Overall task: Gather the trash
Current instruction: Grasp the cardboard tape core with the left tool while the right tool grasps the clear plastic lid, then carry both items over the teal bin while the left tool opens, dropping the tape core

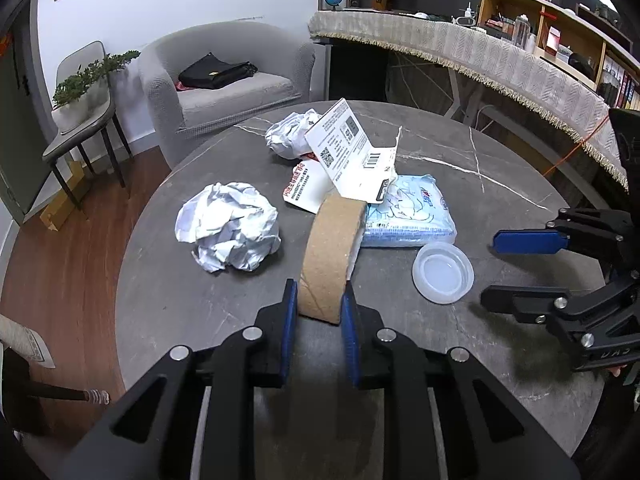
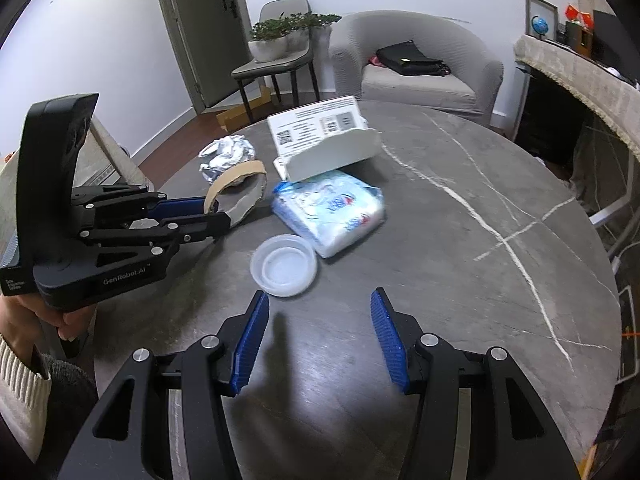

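Observation:
My left gripper (image 1: 319,300) is shut on a brown cardboard tape core (image 1: 332,256), held upright on edge at the table; it also shows in the right wrist view (image 2: 236,192). My right gripper (image 2: 316,312) is open and empty, just short of a clear plastic lid (image 2: 284,266), which also shows in the left wrist view (image 1: 443,272). Behind lie a blue-white tissue pack (image 1: 412,212), a white printed box (image 1: 352,148) and two crumpled paper balls (image 1: 228,232) (image 1: 288,136).
The round grey marble table (image 2: 460,240) holds all the trash. Beyond it stand a grey armchair (image 1: 224,76) with a black bag, a chair with a plant (image 1: 84,92), and a cloth-covered desk (image 1: 480,52) at the right.

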